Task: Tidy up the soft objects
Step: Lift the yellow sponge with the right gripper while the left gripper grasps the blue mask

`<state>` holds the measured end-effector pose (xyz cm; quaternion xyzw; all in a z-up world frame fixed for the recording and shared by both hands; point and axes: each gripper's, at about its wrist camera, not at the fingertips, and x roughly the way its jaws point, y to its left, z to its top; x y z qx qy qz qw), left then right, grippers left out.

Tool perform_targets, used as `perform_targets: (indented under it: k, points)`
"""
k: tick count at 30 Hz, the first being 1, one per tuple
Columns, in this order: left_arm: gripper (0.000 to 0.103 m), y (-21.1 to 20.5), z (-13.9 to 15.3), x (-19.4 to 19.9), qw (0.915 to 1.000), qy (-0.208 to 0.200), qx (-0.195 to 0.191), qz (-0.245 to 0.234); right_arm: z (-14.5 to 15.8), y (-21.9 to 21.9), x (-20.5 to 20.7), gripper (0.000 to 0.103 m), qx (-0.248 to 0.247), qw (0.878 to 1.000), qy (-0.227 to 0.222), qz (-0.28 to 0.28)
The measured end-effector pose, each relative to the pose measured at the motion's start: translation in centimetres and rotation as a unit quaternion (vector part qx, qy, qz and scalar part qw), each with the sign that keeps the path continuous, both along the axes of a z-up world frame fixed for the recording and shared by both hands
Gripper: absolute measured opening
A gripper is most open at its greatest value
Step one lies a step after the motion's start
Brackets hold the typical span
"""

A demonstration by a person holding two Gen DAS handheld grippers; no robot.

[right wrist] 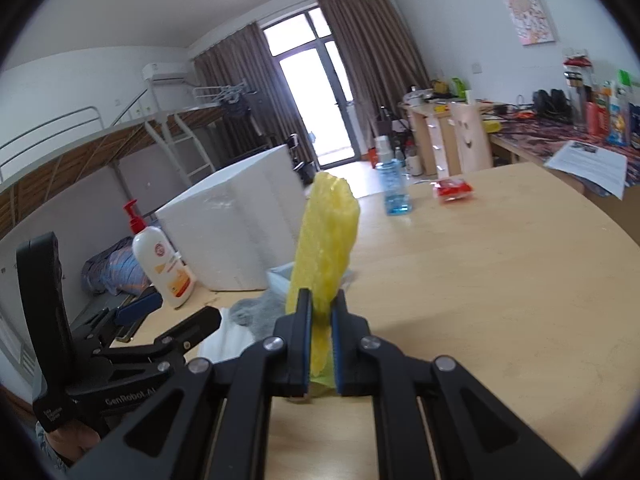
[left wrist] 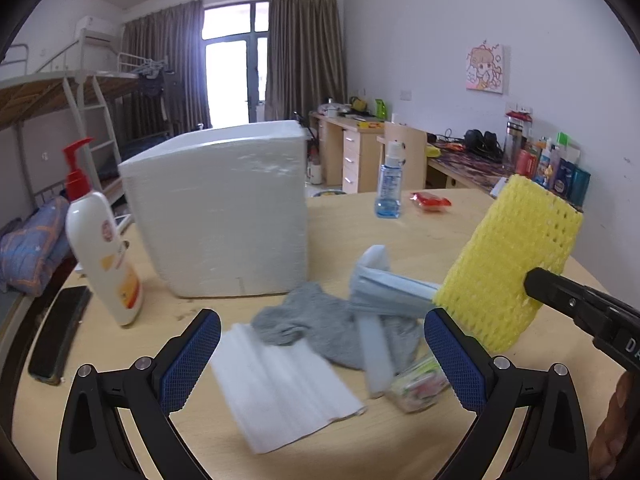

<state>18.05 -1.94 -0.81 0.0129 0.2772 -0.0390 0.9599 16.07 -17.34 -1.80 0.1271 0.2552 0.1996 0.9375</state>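
Before you stands a pale wooden table (left wrist: 440, 232). On it rest a white foam box (left wrist: 224, 208), a white pump bottle with red nozzle (left wrist: 100, 240) to its left, a dark flat phone-like slab (left wrist: 60, 332) at the left edge, a blue spray bottle (left wrist: 389, 184), a red packet (left wrist: 430, 201), a grey sock (left wrist: 320, 320), a white foam sheet (left wrist: 280, 392) and a clear snack packet (left wrist: 418, 386).

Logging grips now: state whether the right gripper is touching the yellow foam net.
Touching. The right wrist view shows the right gripper with both blue pads pressed against the yellow foam net, squeezing it flat between them, lifted above the table.
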Motion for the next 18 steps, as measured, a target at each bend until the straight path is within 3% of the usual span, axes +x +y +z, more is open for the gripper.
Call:
perform_targets:
  k: [12, 18]
  points:
    - [0.102, -4.7, 0.2, 3.3, 0.9991, 0.021, 0.028, -0.024, -1.1, -4.2, -0.5, 0.011, 0.029, 0.999, 0.001, -0.032]
    - [0.102, -5.7, -0.7, 5.3, 0.9979, 0.052, 0.028, -0.026, -1.8, -5.2, -0.2, 0.011, 0.041, 0.999, 0.005, -0.027]
